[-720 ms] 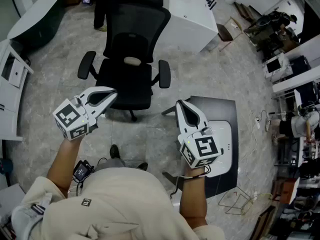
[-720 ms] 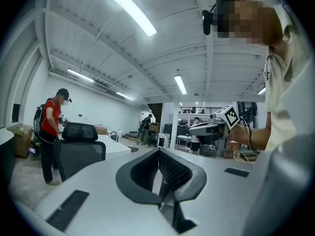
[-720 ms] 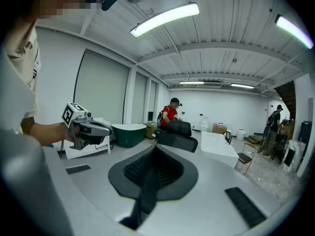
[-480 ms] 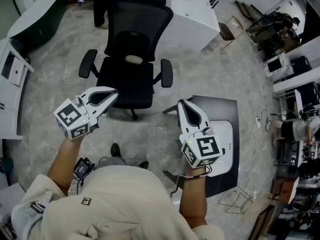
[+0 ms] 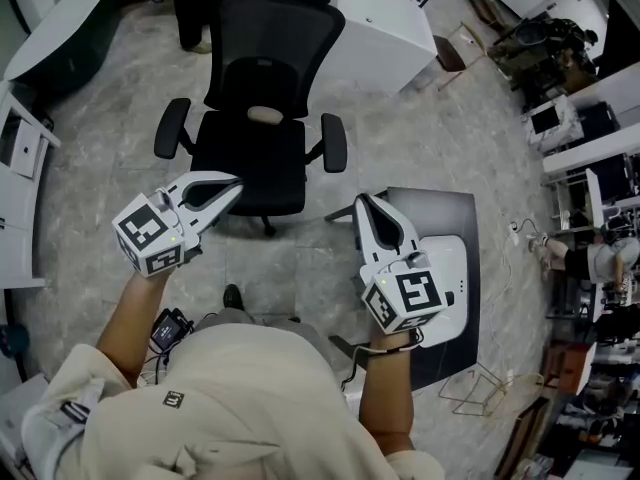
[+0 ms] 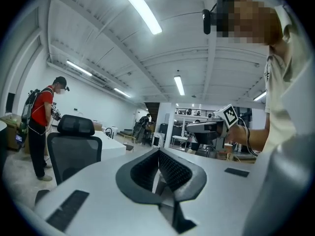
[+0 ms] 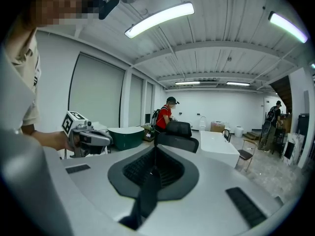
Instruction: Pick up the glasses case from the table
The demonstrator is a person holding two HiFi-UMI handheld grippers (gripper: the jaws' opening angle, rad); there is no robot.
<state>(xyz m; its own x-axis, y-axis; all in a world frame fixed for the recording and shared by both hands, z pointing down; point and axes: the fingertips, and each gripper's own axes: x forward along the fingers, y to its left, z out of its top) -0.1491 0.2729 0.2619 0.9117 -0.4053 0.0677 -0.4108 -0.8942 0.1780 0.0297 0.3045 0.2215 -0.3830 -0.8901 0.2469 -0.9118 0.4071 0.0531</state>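
I cannot pick out a glasses case with certainty. A white rounded object lies on a small dark table at the right, partly hidden behind my right gripper. That gripper hovers over the table's left edge, jaws shut and empty. My left gripper is held in the air over the floor in front of the chair, also shut with nothing between its jaws. Each gripper shows in the other's view: the right gripper and the left gripper.
A black office chair stands ahead between the grippers. Behind it is a white cabinet. A person in red stands by the chair. A green tub and desks line the left; cluttered benches fill the far right.
The head view has shifted a little. Both grippers keep nearly the same places and stay shut.
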